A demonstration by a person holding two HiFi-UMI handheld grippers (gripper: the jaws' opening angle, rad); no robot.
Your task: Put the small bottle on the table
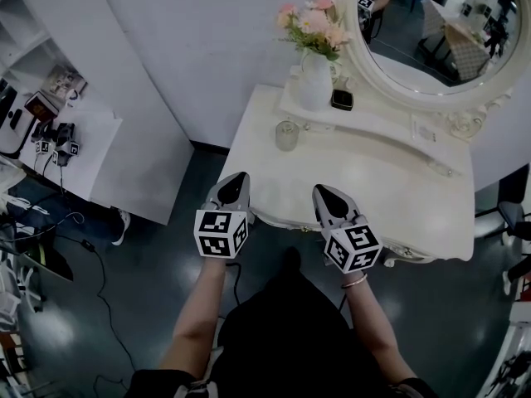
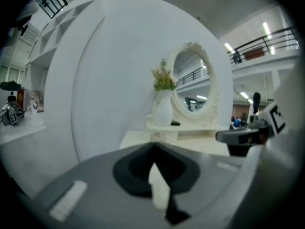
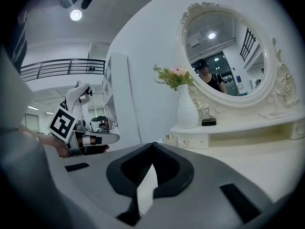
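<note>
Left gripper (image 1: 237, 179) and right gripper (image 1: 322, 191) held shut, empty, at near edge of cream-white dressing table (image 1: 390, 191). Small clear glass bottle (image 1: 286, 135) seen upright on tabletop, just beside raised white shelf (image 1: 377, 124), well apart from both grippers. Placement judged met; who set it there cannot be told.

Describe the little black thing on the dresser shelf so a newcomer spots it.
Start at the white dressing table with the oval mirror. On its raised shelf stands a white vase of flowers; the small black box sits right of it. It's the only dark item there.
</note>
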